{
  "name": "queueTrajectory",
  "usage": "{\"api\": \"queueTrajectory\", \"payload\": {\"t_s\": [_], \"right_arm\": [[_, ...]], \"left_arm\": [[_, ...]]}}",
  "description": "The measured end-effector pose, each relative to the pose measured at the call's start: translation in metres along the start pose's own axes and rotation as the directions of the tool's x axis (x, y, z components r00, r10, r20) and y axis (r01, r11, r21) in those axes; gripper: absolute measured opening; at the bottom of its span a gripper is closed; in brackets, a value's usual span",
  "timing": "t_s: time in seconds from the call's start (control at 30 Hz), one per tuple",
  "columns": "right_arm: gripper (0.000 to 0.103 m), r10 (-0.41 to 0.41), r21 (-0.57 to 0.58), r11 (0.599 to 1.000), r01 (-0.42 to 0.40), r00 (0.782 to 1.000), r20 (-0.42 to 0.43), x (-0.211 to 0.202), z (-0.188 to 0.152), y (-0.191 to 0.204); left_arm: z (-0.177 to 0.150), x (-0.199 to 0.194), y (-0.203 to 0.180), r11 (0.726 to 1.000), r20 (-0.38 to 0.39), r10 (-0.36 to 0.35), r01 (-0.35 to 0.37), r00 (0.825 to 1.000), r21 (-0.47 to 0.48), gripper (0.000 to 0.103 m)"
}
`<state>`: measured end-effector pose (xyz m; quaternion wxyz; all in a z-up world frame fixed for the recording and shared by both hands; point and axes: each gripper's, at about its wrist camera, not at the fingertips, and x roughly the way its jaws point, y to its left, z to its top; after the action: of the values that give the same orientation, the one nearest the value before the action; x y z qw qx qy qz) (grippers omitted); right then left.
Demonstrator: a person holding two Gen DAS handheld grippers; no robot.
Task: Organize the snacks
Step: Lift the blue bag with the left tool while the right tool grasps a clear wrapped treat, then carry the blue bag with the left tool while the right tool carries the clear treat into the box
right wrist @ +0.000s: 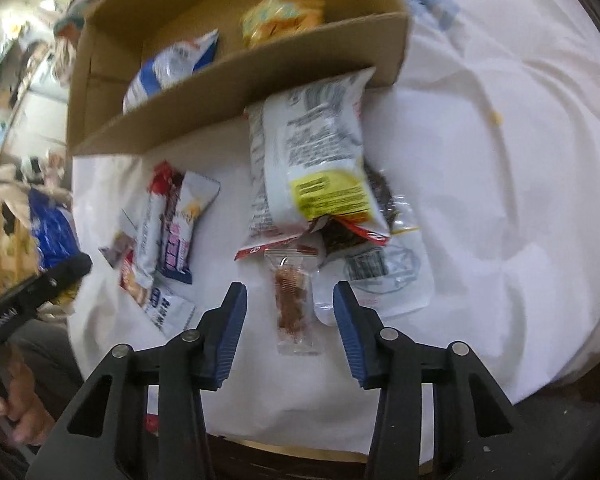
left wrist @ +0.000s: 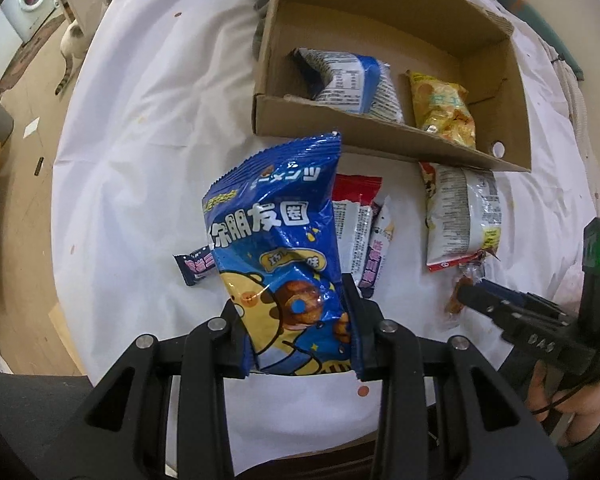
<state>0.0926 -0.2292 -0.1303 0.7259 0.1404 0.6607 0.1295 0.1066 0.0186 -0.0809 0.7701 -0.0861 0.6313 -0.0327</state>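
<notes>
The left gripper [left wrist: 300,320] is clamped on a blue snack bag [left wrist: 278,248], its two fingers pressing the bag's lower part from either side. The bag stands up out of the grip, its crimped top edge reaching toward the cardboard box [left wrist: 384,140] beyond the fingertips, and it hangs above the white tablecloth [left wrist: 140,140].

The right gripper [right wrist: 290,300] stands with its jaws apart, blue pads [right wrist: 232,320] facing each other. A small clear packet [right wrist: 294,304] with reddish-brown pieces lies flat on the cloth between the pads, nearer the left one; neither pad touches it, as far as the blurred right wrist view shows. No earlier picture lets the jaws' motion be checked.

Just past the right fingertips lies a white bag with a yellow label [right wrist: 316,160], its far end at the box's near wall. A clear wrapper [right wrist: 380,276] rests beside the right pad. To the left of those fingers sits a cluster of small bars [right wrist: 172,232].

Inside the box lie a blue-and-white bag [left wrist: 352,80] and a yellow bag [left wrist: 444,108], side by side against the near wall. A hand [right wrist: 16,408] holds the left gripper's handle at the lower left edge of the right wrist view.
</notes>
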Motion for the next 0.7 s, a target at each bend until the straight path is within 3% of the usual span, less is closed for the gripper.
{"api": "queueTrajectory", "payload": {"t_s": [0.1,0.17,0.23,0.7], "right_arm": [[0.038,-0.079,-0.065,0.995,0.078,0.997,-0.013,0.012,0.0,0.012],[0.021,-0.102,-0.094,0.991,0.1,0.995,-0.016,0.017,0.0,0.018],[0.017,-0.116,-0.119,0.986,0.113,0.993,-0.015,0.02,-0.001,0.022],[0.017,0.089,-0.209,0.975,-0.078,0.995,0.045,-0.014,-0.017,0.044]], "left_arm": [[0.0,0.003,0.003,1.0,-0.004,-0.004,0.004,1.0,-0.011,0.031],[0.001,0.003,0.002,1.0,0.001,0.006,-0.006,1.0,-0.009,0.031],[0.001,0.002,0.001,1.0,0.008,0.031,-0.031,0.999,-0.002,0.031],[0.0,0.008,0.005,0.998,0.009,0.055,-0.054,0.998,-0.032,0.031]]}}
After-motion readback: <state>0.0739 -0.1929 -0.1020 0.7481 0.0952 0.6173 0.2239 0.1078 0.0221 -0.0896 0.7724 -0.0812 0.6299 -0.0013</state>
